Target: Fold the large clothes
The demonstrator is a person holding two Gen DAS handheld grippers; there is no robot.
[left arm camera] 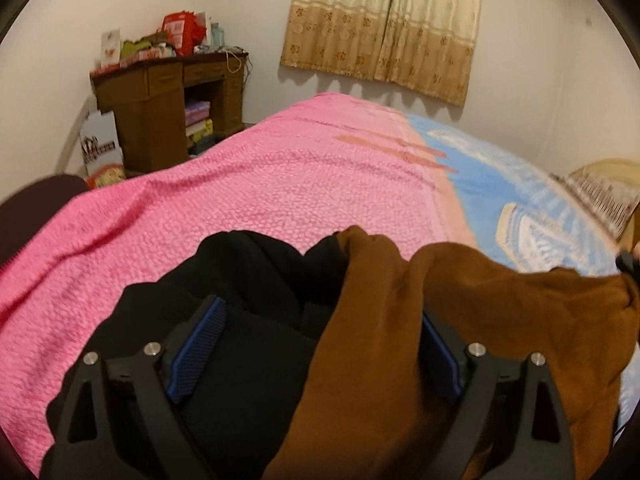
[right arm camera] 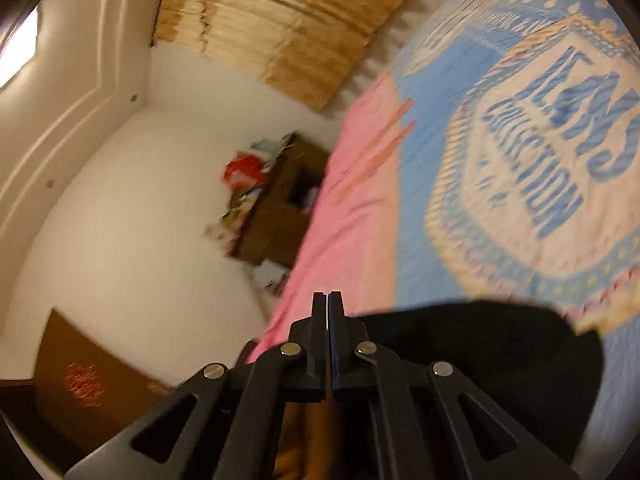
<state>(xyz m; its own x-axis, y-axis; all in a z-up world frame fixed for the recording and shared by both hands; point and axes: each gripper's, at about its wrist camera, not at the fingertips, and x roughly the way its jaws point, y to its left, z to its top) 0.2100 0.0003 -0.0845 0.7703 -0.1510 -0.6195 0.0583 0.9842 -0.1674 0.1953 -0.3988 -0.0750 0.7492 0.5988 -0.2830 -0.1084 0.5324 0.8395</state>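
A large brown garment (left arm camera: 460, 320) with a black part (left arm camera: 248, 280) lies bunched over the near edge of the bed (left arm camera: 280, 184). My left gripper (left arm camera: 320, 332) is open, its blue-padded fingers (left arm camera: 200, 344) wide apart with the bunched cloth lying between and over them. My right gripper (right arm camera: 328, 300) is shut, its fingers pressed together; brown cloth (right arm camera: 308, 440) hangs under it and black cloth (right arm camera: 480, 352) lies to its right. The right wrist view is tilted and blurred. Whether cloth is pinched between the tips is not clear.
The bed has a pink cover and a blue printed blanket (right arm camera: 540, 140). A brown desk (left arm camera: 168, 104) piled with clutter stands at the far left by the wall. A beige curtain (left arm camera: 384, 24) hangs behind the bed. A brown box (right arm camera: 92, 384) sits low left.
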